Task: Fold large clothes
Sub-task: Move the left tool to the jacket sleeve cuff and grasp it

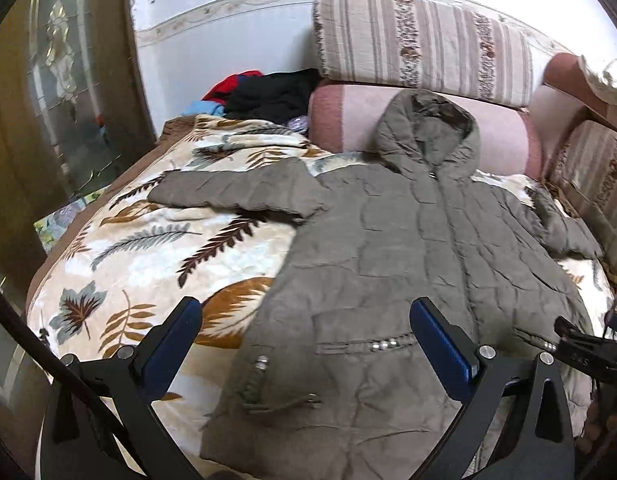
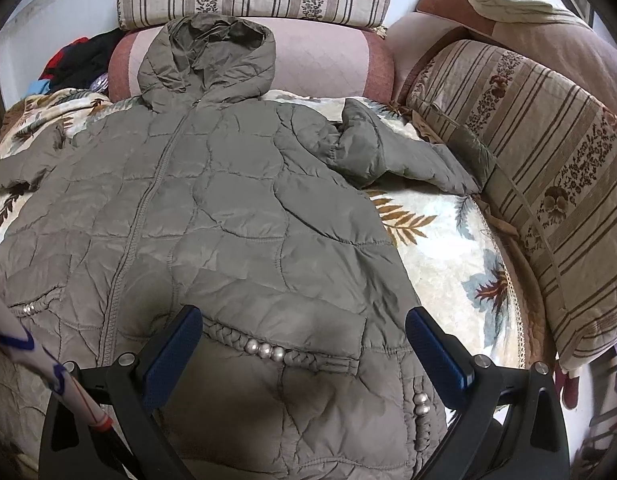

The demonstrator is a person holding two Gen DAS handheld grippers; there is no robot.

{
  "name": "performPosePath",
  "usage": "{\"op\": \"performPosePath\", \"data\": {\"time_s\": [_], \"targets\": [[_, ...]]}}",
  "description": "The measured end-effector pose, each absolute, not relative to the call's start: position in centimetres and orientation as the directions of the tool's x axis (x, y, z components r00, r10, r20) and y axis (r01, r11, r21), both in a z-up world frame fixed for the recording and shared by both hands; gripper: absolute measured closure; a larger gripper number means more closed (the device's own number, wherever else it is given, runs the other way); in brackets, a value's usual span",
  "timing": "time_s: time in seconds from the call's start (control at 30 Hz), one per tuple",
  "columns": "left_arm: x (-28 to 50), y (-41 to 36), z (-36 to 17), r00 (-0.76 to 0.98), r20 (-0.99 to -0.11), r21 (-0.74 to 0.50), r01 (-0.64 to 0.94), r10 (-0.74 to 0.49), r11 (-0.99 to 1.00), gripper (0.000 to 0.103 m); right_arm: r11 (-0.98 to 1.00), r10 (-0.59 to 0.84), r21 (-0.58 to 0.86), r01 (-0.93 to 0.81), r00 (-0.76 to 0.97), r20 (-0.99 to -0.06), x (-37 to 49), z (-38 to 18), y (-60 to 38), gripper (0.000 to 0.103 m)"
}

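An olive quilted hooded jacket [image 1: 388, 248] lies flat, front up and zipped, on a leaf-patterned blanket [image 1: 140, 248]. Its hood rests against a pink bolster. One sleeve [image 1: 236, 192] stretches out to the left; the other sleeve [image 2: 396, 152] lies crumpled at the right. My left gripper [image 1: 304, 320] is open and empty, hovering above the jacket's lower left hem. My right gripper [image 2: 302, 328] is open and empty above the jacket [image 2: 236, 216] near its beaded right pocket [image 2: 268, 350]. The right gripper's tip also shows at the right edge of the left wrist view [image 1: 588, 350].
A pink bolster [image 1: 428, 124] and striped cushions [image 1: 420, 44] line the far side. A striped cushion [image 2: 540, 168] flanks the right. Dark and red clothes [image 1: 268, 92] are piled at the far left corner. A glass-panelled door [image 1: 60, 92] stands at the left.
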State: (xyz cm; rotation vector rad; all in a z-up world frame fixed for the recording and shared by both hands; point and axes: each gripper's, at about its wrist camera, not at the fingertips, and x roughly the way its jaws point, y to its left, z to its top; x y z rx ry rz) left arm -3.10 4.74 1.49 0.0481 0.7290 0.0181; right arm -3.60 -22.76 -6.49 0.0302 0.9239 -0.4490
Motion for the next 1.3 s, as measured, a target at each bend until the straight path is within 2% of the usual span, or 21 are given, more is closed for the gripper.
{"op": "performPosePath", "data": {"time_s": [0.33, 0.9, 1.3], "targets": [[-2.6, 8.8, 1.4, 0.747, -0.657, 0.033, -0.1, 0.097, 0.994, 0.0, 0.913, -0.375, -0.211, 0.349, 0.515, -0.771, -3.2, -6.4, -20.8, 0.0], [-2.4, 11.6, 0.8, 0.74, -0.661, 0.024, -0.145, 0.125, 0.989, 0.0, 0.915, -0.389, -0.257, 0.31, 0.513, -0.765, -2.6, -6.0, -18.5, 0.0], [-1.0, 15.5, 0.6, 0.724, -0.657, 0.066, -0.222, 0.21, 0.973, 0.0, 0.921, -0.384, -0.278, 0.272, 0.516, -0.765, -1.9, -6.0, -16.7, 0.0]]}}
